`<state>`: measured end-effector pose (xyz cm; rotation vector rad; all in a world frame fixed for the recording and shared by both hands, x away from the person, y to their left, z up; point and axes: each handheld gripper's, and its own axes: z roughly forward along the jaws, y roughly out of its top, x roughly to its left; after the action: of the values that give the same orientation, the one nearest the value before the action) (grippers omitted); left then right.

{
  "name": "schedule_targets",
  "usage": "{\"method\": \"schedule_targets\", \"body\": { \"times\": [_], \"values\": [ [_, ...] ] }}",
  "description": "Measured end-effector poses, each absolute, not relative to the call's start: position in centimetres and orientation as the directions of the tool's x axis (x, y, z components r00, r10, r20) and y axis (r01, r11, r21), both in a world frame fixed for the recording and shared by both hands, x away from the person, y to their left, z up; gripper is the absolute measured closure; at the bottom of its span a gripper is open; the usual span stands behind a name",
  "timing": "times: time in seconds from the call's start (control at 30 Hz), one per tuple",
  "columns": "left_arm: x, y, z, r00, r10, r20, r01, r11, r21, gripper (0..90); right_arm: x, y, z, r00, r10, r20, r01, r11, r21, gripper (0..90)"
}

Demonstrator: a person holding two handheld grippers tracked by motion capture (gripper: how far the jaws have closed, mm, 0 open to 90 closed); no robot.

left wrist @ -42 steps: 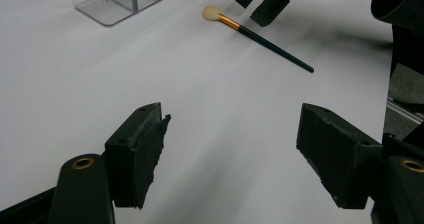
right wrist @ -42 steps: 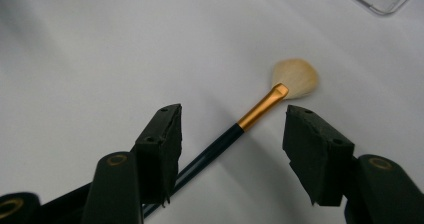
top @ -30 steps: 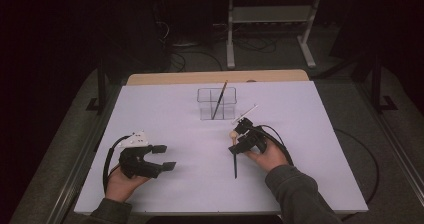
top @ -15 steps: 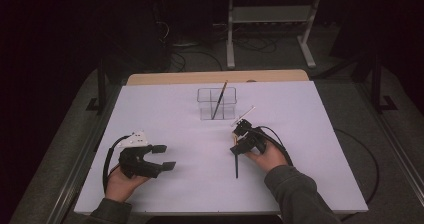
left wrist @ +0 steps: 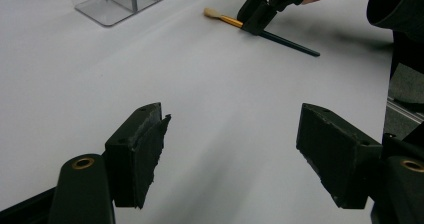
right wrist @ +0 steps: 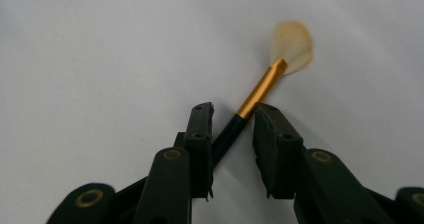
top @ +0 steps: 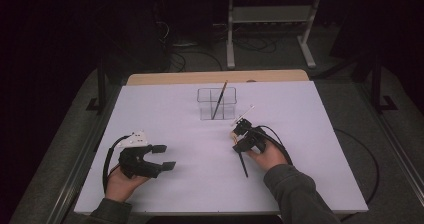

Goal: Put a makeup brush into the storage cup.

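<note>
Brush (top: 242,159) lay flat on the table (top: 310,149), handle under the right gripper (top: 240,140); left gripper (top: 162,156) well off to its side. Left gripper view: its jaws wide apart, nothing between; brush (left wrist: 227,20) far ahead. Right gripper view: jaws had just been closing about the brush (right wrist: 260,91), narrow gaps remaining, not yet clamped.

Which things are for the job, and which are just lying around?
For the job: paintbrush lying on the table; clear holder, probably where it goes; second brush standing in it.
Lying about: metal stand behind the table; cables on the floor.
</note>
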<state>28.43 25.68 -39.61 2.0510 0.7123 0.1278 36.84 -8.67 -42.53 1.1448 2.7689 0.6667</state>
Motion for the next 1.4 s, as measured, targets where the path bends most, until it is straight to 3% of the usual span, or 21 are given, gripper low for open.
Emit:
{"method": "schedule_targets", "body": {
  "times": [0.37, 0.87, 1.4],
  "values": [
    [28.4, 25.7, -39.5, 0.828, 0.532, -0.179, 0.434, -0.404, 0.805, 26.3, 37.2, -8.3, -42.4, -0.732, 0.679, 0.060, 0.645, 0.661, 0.384, 82.5],
    [28.5, 25.7, -39.6, 0.823, 0.538, -0.182, 0.438, -0.398, 0.806, 26.5, 37.8, -8.6, -42.1, -0.755, 0.648, 0.100, 0.635, 0.686, 0.355, 83.1],
    [28.2, 24.2, -39.7, 0.855, 0.483, -0.189, 0.421, -0.433, 0.797, 29.7, 35.8, -8.7, -39.8, -0.808, 0.571, 0.146, 0.565, 0.680, 0.467, 83.0]
  ]
}}
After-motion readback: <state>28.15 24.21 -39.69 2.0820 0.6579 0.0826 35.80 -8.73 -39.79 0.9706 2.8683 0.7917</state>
